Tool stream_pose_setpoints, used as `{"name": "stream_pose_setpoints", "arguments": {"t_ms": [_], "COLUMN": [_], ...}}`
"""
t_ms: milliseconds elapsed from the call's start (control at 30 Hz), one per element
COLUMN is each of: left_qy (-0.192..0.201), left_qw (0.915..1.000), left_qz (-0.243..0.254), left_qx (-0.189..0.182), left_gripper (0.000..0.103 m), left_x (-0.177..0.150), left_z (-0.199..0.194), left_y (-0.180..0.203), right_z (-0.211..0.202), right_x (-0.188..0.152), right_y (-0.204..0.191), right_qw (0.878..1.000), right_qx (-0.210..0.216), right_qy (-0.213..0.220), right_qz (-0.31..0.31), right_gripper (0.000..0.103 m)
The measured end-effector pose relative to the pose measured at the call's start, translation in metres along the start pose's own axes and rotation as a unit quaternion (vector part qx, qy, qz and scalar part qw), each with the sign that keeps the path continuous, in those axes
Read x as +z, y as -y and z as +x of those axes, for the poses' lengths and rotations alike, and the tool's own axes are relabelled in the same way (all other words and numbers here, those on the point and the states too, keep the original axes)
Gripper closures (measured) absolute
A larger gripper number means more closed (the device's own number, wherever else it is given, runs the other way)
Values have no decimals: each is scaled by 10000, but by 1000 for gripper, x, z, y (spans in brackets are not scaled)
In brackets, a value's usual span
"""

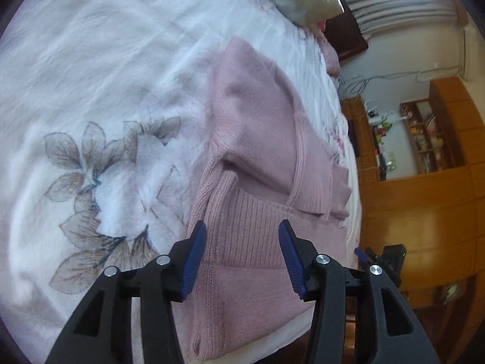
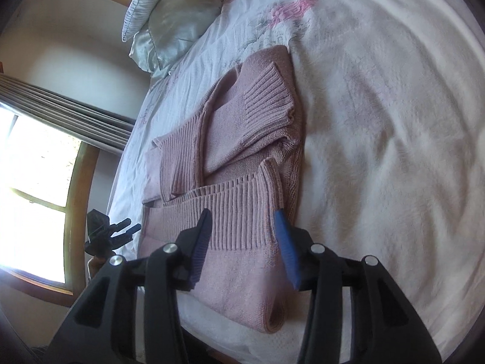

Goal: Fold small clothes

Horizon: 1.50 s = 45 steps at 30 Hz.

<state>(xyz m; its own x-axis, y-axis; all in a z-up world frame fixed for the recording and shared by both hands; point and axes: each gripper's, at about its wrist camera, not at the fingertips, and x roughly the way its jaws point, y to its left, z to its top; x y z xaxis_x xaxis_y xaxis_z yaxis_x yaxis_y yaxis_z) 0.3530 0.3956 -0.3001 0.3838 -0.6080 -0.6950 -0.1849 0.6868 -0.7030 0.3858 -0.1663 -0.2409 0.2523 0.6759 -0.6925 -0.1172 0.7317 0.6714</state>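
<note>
A pink knitted sweater lies partly folded on a white bedspread, its ribbed hem turned up over the body and both sleeves laid across. My left gripper is open, hovering just above the ribbed hem, nothing between its blue pads. From the other side the sweater shows one ribbed cuff on top. My right gripper is open over the folded hem near the bed's edge. Each gripper appears small in the other's view: the right gripper and the left gripper.
The bedspread has a leaf print at the left and pink flowers farther up. A silvery pillow lies at the head of the bed. Wooden cabinets and shelves stand past the bed edge; a window with curtains is on the other side.
</note>
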Motion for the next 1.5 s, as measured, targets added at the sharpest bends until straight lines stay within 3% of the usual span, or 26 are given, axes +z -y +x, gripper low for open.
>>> {"name": "stream_pose_setpoints", "arguments": {"t_ms": [67,233,333,467,500,533,633,700,833,1000,1100,1167,1200,1233,1500], "left_qy": [-103,-140,-84,-206,-250,-289,-290,-299,-389,-357,-355,-240,-157,-50,781], "left_qw": [9993,9974,9957,9965,9957,9950,9945,9942,9927,9944,9943,9951,9957,9963,9900], "left_qz": [188,329,333,392,475,543,619,677,770,747,782,765,750,740,1011], "left_qx": [319,621,861,711,758,783,791,782,837,660,638,580,519,428,-595], "left_gripper": [53,52,43,45,47,62,85,89,88,82,92,93,94,94,95], "left_x": [-2,0,5,3,1,-1,-6,-8,-9,-7,-9,-10,-12,-14,-37], "left_z": [6,8,10,11,13,14,14,13,22,29,29,23,19,14,-48], "left_y": [7,13,8,9,12,14,20,23,26,22,22,21,20,20,42], "right_z": [10,26,30,30,30,30,29,28,29,37,45,52,54,53,-1], "right_x": [0,5,7,4,3,2,-1,0,3,7,10,10,8,6,-10], "right_y": [1,6,9,10,10,9,9,6,4,0,-3,-6,-9,-12,-41], "right_qw": [10000,9998,9998,9998,9998,9998,9998,9998,9995,9988,9983,9973,9963,9956,9951], "right_qx": [-54,-129,-111,-57,-55,-57,-43,-48,-157,-255,-301,-383,-486,-532,-279], "right_qy": [-82,-183,-186,-200,-208,-212,-208,-188,-186,-243,-292,-360,-366,-333,275], "right_qz": [-15,3,28,36,23,4,-19,-69,-195,-327,-413,-517,-607,-698,-911], "right_gripper": [58,57,57,57,57,57,57,57,57,57,57,72,87,94,94]}}
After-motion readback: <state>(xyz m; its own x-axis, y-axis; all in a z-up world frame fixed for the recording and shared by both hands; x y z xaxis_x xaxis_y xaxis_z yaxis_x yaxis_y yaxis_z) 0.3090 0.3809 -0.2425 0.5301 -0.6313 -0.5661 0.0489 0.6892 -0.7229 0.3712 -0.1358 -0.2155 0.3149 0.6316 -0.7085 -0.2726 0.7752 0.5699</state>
